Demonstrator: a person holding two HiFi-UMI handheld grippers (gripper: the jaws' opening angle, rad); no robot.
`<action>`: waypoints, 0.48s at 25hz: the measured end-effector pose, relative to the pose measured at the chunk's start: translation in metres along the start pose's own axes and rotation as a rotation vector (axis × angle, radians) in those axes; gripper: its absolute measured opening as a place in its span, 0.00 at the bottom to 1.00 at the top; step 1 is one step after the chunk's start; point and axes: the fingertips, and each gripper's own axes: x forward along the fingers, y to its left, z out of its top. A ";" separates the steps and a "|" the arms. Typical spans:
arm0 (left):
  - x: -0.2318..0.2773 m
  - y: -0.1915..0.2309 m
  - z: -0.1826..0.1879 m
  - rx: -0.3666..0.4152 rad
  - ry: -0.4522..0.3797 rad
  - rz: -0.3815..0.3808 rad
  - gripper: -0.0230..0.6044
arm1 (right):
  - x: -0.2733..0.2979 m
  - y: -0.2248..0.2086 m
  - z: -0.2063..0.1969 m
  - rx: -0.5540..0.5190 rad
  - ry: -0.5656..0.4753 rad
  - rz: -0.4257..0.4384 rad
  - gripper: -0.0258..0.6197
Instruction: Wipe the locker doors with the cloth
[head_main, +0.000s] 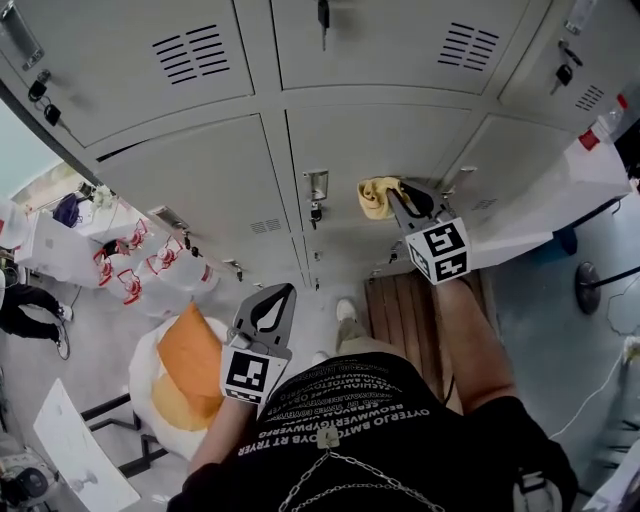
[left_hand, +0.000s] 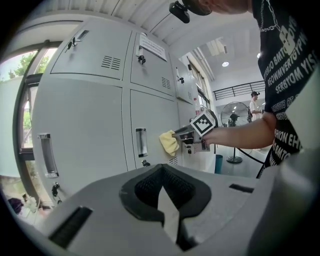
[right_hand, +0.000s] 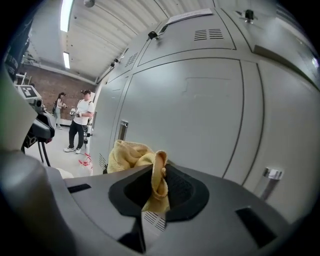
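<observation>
Yellow cloth (right_hand: 131, 156) is pinched between the jaws of the right gripper (right_hand: 159, 186), which are closed tight on one fold. The rest of it bunches just ahead of the jaws and to their left, right up at a grey locker door (right_hand: 200, 110); whether it presses on the metal cannot be told. Past the bunch, a metal handle (right_hand: 122, 131) stands upright on the next door. The left gripper (left_hand: 167, 202) hangs lower, away from the lockers, jaws pressed together with nothing between them. Far ahead of them is the cloth.
</observation>
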 end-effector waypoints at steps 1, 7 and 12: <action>-0.003 0.000 -0.001 -0.001 0.001 0.002 0.04 | -0.004 -0.007 -0.004 0.003 0.007 -0.020 0.12; -0.023 -0.003 -0.011 -0.010 0.011 0.024 0.04 | -0.024 -0.045 -0.031 0.034 0.068 -0.148 0.12; -0.035 -0.005 -0.015 -0.022 0.019 0.034 0.04 | -0.045 -0.035 -0.032 0.067 0.058 -0.144 0.12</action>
